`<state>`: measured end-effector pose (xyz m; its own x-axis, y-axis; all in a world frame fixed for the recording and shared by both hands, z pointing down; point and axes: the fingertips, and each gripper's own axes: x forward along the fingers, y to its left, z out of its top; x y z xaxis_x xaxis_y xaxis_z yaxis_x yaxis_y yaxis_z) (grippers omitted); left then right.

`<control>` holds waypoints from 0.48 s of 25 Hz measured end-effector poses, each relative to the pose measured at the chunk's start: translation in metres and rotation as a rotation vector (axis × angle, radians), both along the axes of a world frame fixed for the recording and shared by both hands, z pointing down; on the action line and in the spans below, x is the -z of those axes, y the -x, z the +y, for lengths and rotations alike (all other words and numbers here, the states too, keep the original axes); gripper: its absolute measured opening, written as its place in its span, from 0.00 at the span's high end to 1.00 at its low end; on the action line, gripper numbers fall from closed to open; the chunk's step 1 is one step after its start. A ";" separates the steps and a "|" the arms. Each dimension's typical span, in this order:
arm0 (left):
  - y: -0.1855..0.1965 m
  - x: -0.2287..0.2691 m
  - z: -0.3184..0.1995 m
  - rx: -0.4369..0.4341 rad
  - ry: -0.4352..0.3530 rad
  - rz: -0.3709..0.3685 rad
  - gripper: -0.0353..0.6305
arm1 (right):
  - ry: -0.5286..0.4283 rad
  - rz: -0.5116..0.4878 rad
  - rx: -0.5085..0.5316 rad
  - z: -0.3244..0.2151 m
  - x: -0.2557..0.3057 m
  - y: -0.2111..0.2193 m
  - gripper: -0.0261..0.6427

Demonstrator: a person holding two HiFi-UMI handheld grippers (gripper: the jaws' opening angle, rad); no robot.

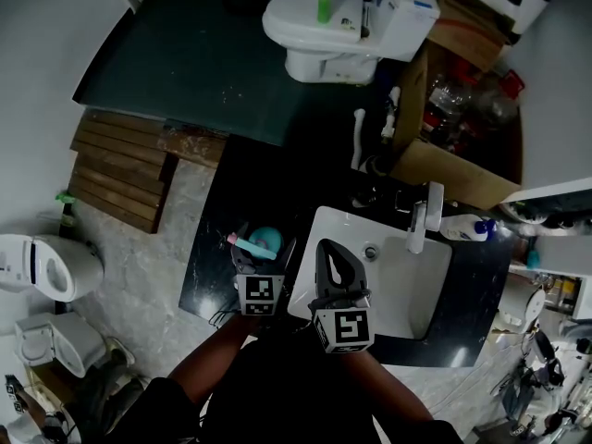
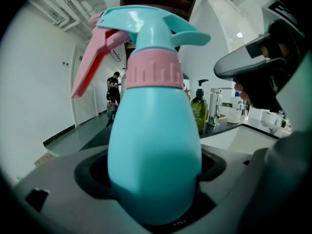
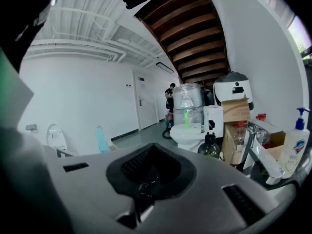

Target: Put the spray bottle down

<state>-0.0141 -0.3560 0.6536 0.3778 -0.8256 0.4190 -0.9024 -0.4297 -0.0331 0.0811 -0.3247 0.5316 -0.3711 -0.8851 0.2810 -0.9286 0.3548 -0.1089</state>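
Well, beside the sink (image 1: pixel 393 294), at the counter's (image 1: pixel 209 268) front edge, my left gripper (image 1: pixel 255 265) clamps the spray bottle (image 2: pixel 155 150) upright, nozzle pointing left. My right gripper (image 1: pixel 331 253) is closed, empty.

The black tabletop (image 1: pixel 211 262) carries a white sink (image 1: pixel 393 289) with a tap (image 1: pixel 421 222) at its back rim. A white pump bottle (image 1: pixel 465 229) sits just beside the tap.

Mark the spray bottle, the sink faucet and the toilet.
spray bottle (image 2: pixel 155 155), left gripper view, on its teal body.
faucet (image 1: pixel 421 222), head view, on the spout.
toilet (image 1: pixel 301 21), head view, on its white top surface.
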 end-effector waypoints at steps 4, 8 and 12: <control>0.001 0.002 0.004 -0.003 0.005 0.011 0.30 | -0.008 0.005 0.004 0.000 0.003 0.001 0.94; 0.005 0.003 0.010 0.010 0.048 0.045 0.30 | -0.009 0.008 0.007 0.002 0.004 0.004 0.94; 0.005 0.011 0.018 -0.006 0.036 0.053 0.30 | 0.003 0.013 0.007 0.010 -0.001 0.007 0.94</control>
